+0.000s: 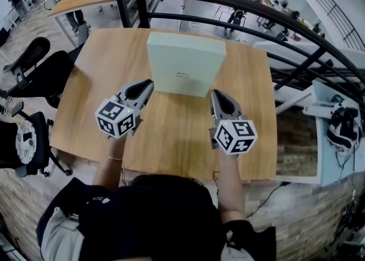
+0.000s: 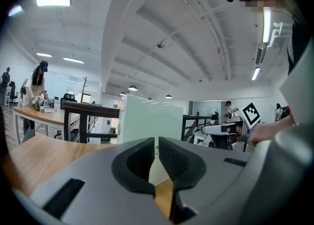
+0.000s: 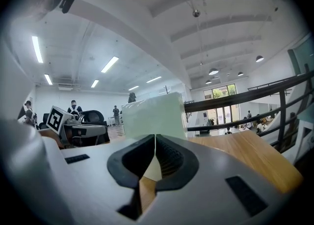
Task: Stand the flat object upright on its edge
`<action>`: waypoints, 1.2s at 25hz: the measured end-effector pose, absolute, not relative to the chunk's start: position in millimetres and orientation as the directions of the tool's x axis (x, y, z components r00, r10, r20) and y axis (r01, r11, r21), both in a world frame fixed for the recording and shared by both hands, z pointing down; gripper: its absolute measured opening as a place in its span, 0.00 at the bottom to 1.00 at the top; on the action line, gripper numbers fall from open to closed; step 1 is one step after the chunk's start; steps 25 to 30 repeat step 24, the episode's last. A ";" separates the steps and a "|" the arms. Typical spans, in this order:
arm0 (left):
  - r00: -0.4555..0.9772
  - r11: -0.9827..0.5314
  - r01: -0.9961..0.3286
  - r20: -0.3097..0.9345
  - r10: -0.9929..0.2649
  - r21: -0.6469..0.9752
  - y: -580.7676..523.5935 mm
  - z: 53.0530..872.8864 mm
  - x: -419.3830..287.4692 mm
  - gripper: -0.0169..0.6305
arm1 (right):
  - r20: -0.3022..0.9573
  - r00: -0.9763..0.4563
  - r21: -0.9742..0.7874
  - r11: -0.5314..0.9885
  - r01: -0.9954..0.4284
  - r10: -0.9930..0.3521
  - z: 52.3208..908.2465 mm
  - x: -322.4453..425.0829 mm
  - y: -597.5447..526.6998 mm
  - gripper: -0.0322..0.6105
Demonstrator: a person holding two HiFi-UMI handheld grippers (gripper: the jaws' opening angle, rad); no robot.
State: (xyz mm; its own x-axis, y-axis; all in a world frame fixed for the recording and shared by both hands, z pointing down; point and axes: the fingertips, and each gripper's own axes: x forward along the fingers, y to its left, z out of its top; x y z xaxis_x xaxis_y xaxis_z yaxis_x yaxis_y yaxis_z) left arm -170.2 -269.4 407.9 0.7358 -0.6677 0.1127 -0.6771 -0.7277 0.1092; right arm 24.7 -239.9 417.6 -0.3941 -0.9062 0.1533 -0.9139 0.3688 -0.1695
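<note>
Grey-shelled left tongs (image 1: 149,83) sit left of centre in the head view, level over the bench (image 1: 171,134). Their pads are together with nothing between them, and the tips are just beside the box's lower left corner; contact cannot be told. At upper centre the pale green box (image 1: 185,60) appears to stand on its edge already, since both gripper views show it rising as a tall slab from the wood. Right of centre, the right tongs (image 1: 214,92) are likewise closed and empty, tips just beside the lower right corner. The standing step looks done, with the steadying at its end. The next move calls for drawing both tongs straight back and gently, without nudging the broad face, as a slab this thin could tip.
</note>
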 end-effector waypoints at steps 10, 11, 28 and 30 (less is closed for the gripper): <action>0.731 -0.724 -0.682 0.121 -0.671 0.106 -269.1 408.9 -171.1 0.09 | 0.149 -0.408 -0.171 0.383 -0.908 -0.901 417.1 21.3 -240.2 0.09; 0.730 -0.723 -0.683 0.120 -0.673 0.106 -269.9 408.2 -171.8 0.09 | 0.149 -0.408 -0.170 0.383 -0.908 -0.901 416.2 21.0 -240.6 0.09; 0.735 -0.728 -0.677 0.119 -0.667 0.106 -271.7 410.7 -167.1 0.09 | 0.147 -0.400 -0.166 0.376 -0.911 -0.905 416.9 24.0 -240.5 0.09; 0.735 -0.728 -0.677 0.119 -0.667 0.106 -271.7 410.7 -167.1 0.09 | 0.147 -0.400 -0.166 0.376 -0.911 -0.905 416.9 24.0 -240.5 0.09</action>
